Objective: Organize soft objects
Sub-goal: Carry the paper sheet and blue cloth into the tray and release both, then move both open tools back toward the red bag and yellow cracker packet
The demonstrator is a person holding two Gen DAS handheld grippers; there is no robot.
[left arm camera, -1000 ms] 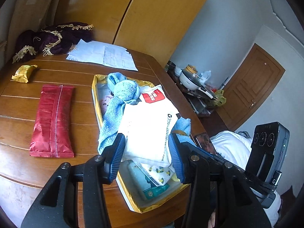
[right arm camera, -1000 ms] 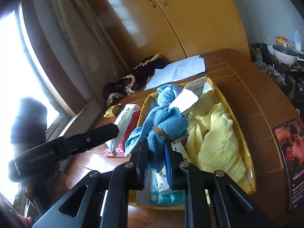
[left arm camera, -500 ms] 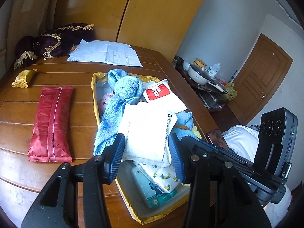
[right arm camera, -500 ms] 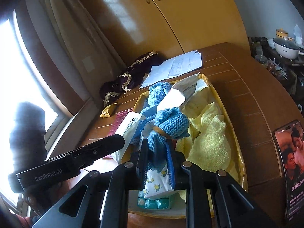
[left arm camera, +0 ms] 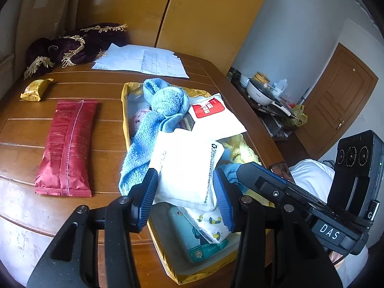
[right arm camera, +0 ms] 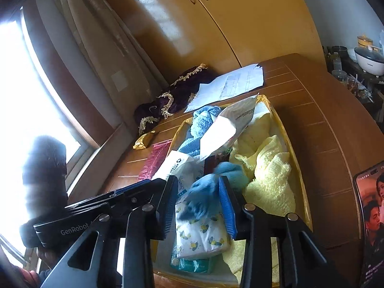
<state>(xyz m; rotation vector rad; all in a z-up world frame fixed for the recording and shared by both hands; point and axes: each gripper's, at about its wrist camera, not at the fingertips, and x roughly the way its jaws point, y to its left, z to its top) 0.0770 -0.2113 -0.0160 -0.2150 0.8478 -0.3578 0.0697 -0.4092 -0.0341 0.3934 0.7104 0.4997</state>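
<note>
A gold-lined tray [left arm camera: 124, 110] on the wooden table holds a long blue towel [left arm camera: 163, 105], a yellow towel [right arm camera: 268, 168] and several packets. My left gripper [left arm camera: 184, 177] is shut on a white packet [left arm camera: 184, 163] that it holds above the tray's near half. My right gripper [right arm camera: 198, 182] hovers over the tray's near end. Its jaws are opening, and the blurred end of the blue towel [right arm camera: 206, 192] hangs loose between them. A lemon-print tissue pack [right arm camera: 201, 237] lies under it. From the left wrist view, the right gripper's body [left arm camera: 288, 192] reaches in from the right.
Left of the tray lie a red packet [left arm camera: 67, 144] and a small yellow snack bag [left arm camera: 36, 88]. Papers [left arm camera: 144, 60] and a dark purple fringed cloth [left arm camera: 79, 43] sit at the far edge. A phone [right arm camera: 372, 216] lies right of the tray.
My right gripper's jaws have parted, and the blue towel end they pinched has slipped down between them. My left gripper has kept its hold on the white packet.
</note>
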